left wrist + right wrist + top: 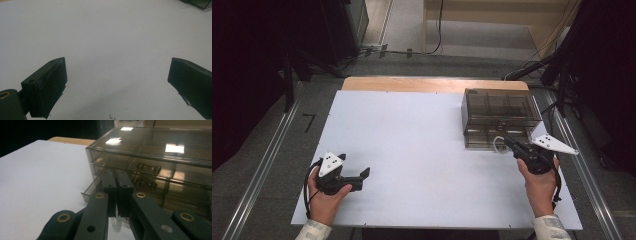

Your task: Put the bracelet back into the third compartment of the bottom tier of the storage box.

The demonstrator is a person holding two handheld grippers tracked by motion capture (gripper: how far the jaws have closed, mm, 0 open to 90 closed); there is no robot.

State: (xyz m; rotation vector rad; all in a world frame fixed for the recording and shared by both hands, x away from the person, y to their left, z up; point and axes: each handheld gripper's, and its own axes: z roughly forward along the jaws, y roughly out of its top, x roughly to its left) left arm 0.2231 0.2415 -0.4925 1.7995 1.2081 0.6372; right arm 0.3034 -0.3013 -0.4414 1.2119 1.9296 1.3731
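High view: white table (412,150), bare across middle. Smoky clear drawer box (499,117) at far right of table, 1 lower drawer (95,188) pulled out. Right gripper (512,144) at box front, jaws pressed together, thin clear white loop (498,144) by its tip, drawer just beyond. Left gripper (362,179) near left edge, well apart from box, jaws wide apart, nothing between.

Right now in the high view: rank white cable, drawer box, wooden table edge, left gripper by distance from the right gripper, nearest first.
1. white cable: right at the tip of the right gripper, just on its left.
2. drawer box: directly beyond it, at the table's far right.
3. wooden table edge: along the far side.
4. left gripper: across the table, near left.
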